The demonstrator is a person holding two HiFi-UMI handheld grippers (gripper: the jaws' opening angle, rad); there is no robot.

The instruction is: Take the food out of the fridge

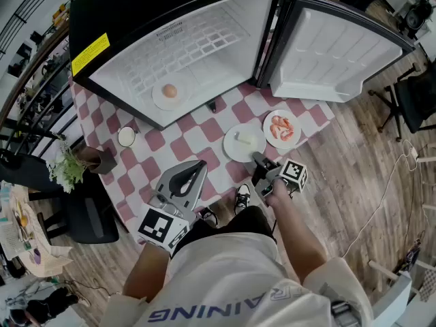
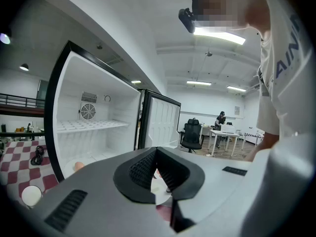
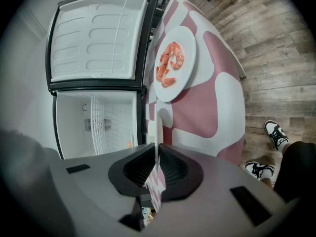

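Observation:
The fridge (image 1: 204,39) stands open on the checked table. Inside it a white plate with a round tan piece of food (image 1: 169,91) rests on the floor. My right gripper (image 1: 261,162) is shut on the near rim of a white plate (image 1: 244,144) that bears a small pale morsel and lies on the cloth. In the right gripper view that plate (image 3: 157,127) shows edge-on between the pads of the right gripper (image 3: 158,151). A plate of shrimp (image 1: 281,128) lies just right of it. My left gripper (image 1: 199,166) hovers near the table's front edge, shut and holding nothing.
The fridge door (image 1: 334,53) swings open to the right. A small white bowl (image 1: 127,136) and a potted plant (image 1: 75,163) stand at the table's left. A black cable (image 1: 212,105) lies by the fridge's front. An office chair (image 1: 419,94) is far right.

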